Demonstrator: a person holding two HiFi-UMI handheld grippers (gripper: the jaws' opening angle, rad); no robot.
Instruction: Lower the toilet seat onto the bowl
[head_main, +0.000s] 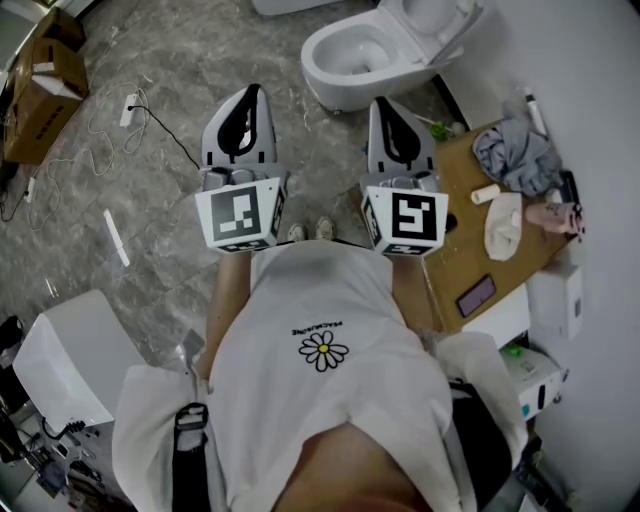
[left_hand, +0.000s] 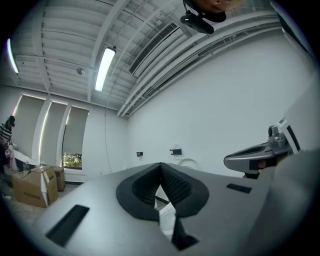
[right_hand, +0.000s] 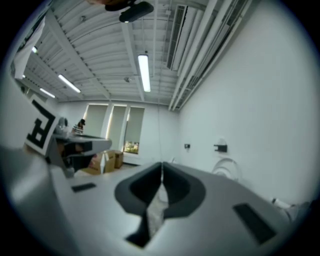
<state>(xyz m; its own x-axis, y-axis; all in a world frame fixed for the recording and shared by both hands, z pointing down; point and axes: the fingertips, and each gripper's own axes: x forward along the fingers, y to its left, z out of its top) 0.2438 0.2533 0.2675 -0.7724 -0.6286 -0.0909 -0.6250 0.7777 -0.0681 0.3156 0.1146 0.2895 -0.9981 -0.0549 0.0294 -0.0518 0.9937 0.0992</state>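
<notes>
Task is not showing any progress yet: the toilet seat (head_main: 435, 25) is standing raised, leaning back behind the bowl (head_main: 325, 62), so the whole lowering is waiting to be done. The seat is looking white and glossy, and I am not telling it apart from any lid. The left hand-held gripper (head_main: 248, 95) and right hand-held gripper (head_main: 386, 106) are hanging well short of the bowl's near side, jaws pressed together on nothing.
</notes>
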